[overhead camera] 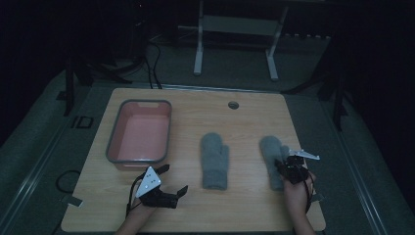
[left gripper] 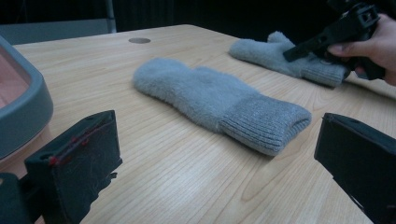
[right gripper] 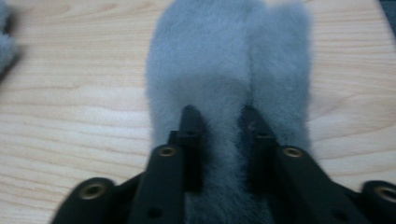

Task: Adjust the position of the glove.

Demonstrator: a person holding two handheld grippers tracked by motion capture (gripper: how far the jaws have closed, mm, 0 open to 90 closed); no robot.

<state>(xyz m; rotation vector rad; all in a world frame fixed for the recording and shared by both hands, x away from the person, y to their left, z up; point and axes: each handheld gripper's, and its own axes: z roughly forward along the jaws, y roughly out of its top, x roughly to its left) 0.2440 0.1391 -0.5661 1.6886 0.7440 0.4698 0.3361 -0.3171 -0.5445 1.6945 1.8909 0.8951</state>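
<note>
right gripper [right gripper: 219, 116] pinching mitten [right gripper: 224, 70], left gripper [overhead camera: 172, 182] spread

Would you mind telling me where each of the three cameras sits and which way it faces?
High view: above the person's side, facing forward and down on the table; forearms and both grippers show.
Left gripper view: on the left gripper, low, facing across the near mitten; its open jaws show.
Right gripper view: on the right gripper, looking down at the far mitten, jaws pinching it.
Shared: all three show the far mitten.
</note>
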